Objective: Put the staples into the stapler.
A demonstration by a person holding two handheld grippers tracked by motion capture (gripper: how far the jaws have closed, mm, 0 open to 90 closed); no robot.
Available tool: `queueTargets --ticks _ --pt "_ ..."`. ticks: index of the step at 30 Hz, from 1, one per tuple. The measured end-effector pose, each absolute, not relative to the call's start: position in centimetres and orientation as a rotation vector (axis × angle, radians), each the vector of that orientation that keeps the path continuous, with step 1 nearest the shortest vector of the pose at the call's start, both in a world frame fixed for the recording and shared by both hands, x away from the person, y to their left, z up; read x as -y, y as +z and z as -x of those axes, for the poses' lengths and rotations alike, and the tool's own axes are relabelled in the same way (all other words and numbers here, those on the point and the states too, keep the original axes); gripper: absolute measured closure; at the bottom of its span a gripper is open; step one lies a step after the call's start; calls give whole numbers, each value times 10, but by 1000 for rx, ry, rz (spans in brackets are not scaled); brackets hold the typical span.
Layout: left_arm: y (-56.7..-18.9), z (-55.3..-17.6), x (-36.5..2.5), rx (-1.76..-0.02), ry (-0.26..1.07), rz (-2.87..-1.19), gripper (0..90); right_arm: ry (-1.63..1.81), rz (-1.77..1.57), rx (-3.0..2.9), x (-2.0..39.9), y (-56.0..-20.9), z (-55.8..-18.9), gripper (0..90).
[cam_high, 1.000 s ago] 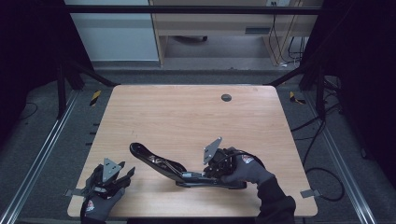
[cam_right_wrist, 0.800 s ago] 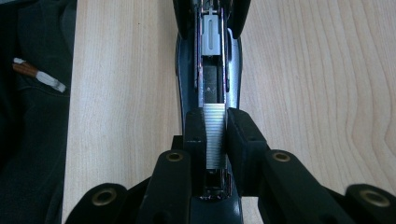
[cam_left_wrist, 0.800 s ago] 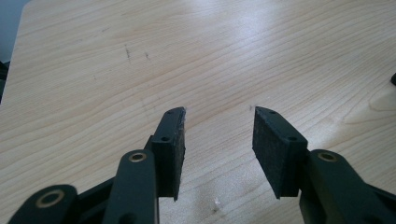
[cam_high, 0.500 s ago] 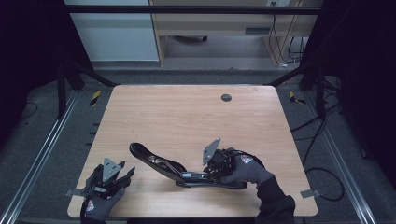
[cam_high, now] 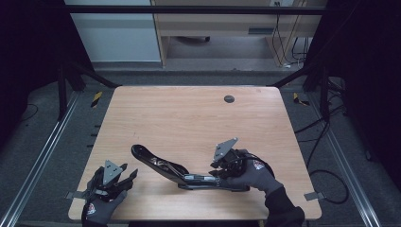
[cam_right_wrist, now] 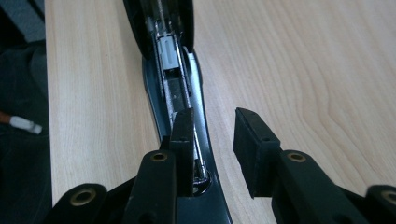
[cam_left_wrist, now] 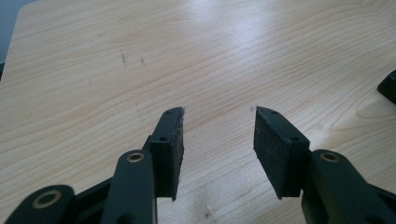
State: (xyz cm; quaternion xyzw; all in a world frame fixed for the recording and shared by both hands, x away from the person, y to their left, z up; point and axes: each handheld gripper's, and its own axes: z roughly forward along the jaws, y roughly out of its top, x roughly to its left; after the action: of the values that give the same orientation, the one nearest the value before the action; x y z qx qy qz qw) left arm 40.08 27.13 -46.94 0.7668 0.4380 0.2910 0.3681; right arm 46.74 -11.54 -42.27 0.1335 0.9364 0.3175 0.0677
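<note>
A black stapler [cam_high: 184, 175] lies swung open near the front of the wooden table [cam_high: 189, 118], its top arm [cam_high: 146, 156] reaching up and left. My right gripper [cam_high: 215, 172] sits low over the stapler's base end, held by a gloved hand. In the right gripper view its jaws [cam_right_wrist: 212, 116] have just been opening. The stapler's metal channel [cam_right_wrist: 163, 51] runs under the left jaw, and the pads do not press on it. My left gripper [cam_high: 130, 176] rests at the front left corner, open, with bare wood between its jaws [cam_left_wrist: 218, 112].
A round dark grommet hole [cam_high: 229, 99] sits near the table's far edge. One black corner of the stapler [cam_left_wrist: 388, 86] shows at the right edge of the left gripper view. Metal rails and cables run along both sides of the table.
</note>
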Motion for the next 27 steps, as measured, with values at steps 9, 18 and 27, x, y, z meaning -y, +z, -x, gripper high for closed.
queueTargets --ticks 9,18,27 --pt "-465 -398 -271 -1111 720 -1918 516 1072 -753 -2599 146 -415 -460 654" --pt "-459 -394 -269 -1086 703 -1871 489 1131 -1004 -2358 176 -427 -446 569" --pt "-452 -391 -268 -1065 689 -1841 473 1108 -1133 -2231 189 -442 -435 560"
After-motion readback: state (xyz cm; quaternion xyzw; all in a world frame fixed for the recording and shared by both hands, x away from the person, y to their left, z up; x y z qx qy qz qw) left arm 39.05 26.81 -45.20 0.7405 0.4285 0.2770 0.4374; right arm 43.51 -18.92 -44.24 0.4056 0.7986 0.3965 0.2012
